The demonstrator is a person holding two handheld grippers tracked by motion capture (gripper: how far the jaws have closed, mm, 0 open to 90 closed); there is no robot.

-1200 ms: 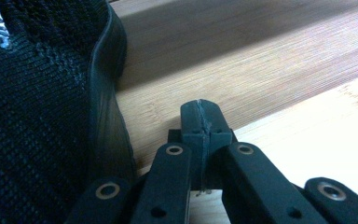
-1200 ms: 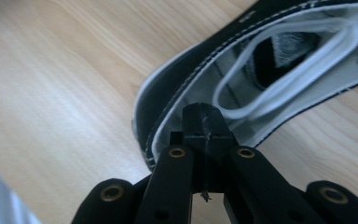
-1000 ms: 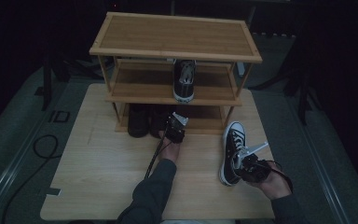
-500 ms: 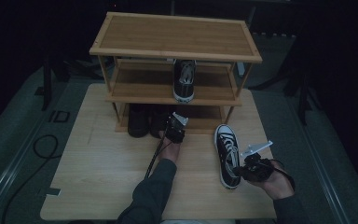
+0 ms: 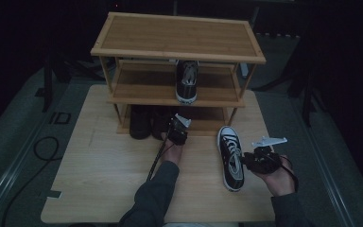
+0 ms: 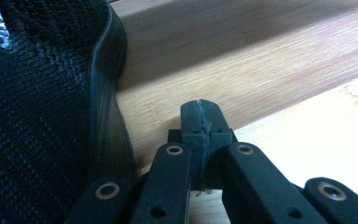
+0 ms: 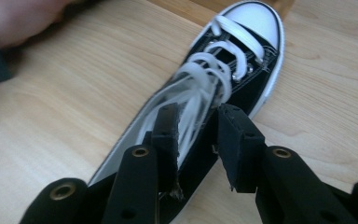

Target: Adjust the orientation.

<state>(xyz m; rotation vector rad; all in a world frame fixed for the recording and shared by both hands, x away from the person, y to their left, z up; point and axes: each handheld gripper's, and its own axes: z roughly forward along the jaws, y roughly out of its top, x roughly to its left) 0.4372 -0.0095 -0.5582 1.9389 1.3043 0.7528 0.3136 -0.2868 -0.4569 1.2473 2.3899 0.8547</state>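
Item: black-and-white sneaker (image 5: 230,157), lying lower right of centre in the high view on the table (image 5: 99,189), long axis running up-frame, white toe cap pointing at the shoe rack (image 5: 179,52).

We are holding the right gripper (image 7: 196,122) parted over its laces, and the left gripper (image 6: 200,122) pressed together beside a black mesh shoe (image 6: 32,116). Another sneaker (image 5: 187,81) is sitting on the middle shelf.

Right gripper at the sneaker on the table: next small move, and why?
Probably close the right gripper on the sneaker's collar. Its jaws are apart and straddle the side wall and laces near the opening, with nothing clamped yet. The sneaker lies flat on the table, toe toward the shoe rack; its likely mate sits on the middle shelf. The left gripper is shut beside a black shoe.
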